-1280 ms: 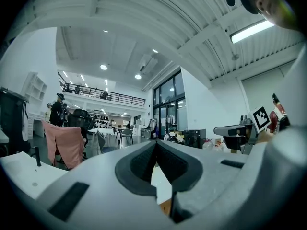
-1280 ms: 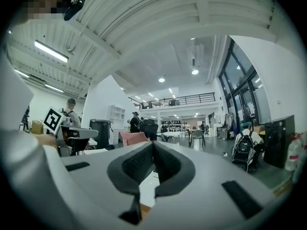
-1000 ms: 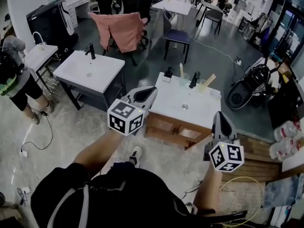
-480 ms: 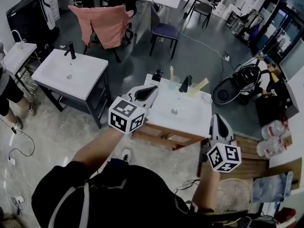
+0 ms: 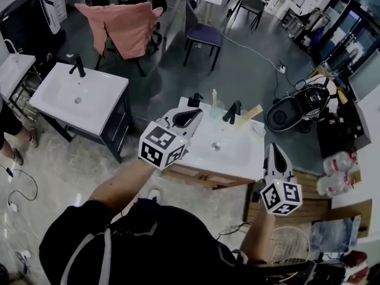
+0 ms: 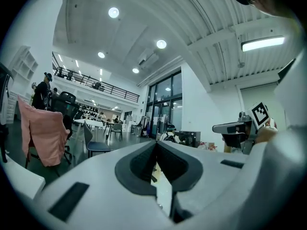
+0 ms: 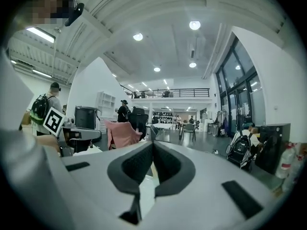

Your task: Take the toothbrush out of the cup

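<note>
Head view, near to far. Left gripper and right gripper, each with jaws pressed together and holding nothing, are carried level ahead of the person and aimed at the white washbasin. This looks like an approach posture, since the cup is not yet within reach. At the basin's back edge, left of the black tap, stands the cup. What appears to be the toothbrush stands upright inside it, its upper end projecting clear for a pinch.
</note>
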`<action>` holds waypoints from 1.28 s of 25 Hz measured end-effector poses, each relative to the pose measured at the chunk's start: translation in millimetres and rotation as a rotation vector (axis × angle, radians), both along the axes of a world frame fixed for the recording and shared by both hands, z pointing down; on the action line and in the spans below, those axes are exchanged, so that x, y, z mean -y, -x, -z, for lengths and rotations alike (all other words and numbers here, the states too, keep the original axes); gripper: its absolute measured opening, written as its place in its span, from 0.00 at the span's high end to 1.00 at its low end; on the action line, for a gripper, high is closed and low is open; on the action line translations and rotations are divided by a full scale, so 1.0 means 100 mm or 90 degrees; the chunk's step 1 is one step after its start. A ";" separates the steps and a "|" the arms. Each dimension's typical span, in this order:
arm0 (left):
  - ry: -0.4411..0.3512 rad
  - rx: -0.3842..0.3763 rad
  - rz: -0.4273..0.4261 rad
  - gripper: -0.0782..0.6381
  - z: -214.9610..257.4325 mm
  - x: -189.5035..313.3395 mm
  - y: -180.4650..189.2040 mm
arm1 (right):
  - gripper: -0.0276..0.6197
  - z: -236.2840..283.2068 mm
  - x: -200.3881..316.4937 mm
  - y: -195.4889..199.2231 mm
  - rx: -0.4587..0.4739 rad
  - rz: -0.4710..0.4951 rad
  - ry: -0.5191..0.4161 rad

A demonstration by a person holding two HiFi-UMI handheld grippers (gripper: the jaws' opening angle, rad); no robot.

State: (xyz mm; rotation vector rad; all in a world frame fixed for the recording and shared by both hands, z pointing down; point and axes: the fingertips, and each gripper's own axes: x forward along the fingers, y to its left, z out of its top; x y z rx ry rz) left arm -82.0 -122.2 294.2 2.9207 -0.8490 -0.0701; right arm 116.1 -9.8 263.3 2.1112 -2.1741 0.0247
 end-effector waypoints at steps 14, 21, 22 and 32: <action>-0.005 -0.012 -0.032 0.88 -0.01 0.67 0.16 | 0.95 0.06 0.62 0.10 -0.004 -0.033 0.004; -0.003 -0.018 -0.035 0.88 -0.06 0.85 0.20 | 0.95 -0.05 0.78 0.05 0.017 -0.047 0.003; -0.005 -0.017 -0.036 0.88 -0.07 0.85 0.19 | 0.95 -0.07 0.79 0.01 0.021 -0.052 0.001; 0.007 -0.004 -0.006 0.88 -0.19 1.01 -0.01 | 0.94 -0.16 1.06 -0.51 0.043 -0.065 -0.013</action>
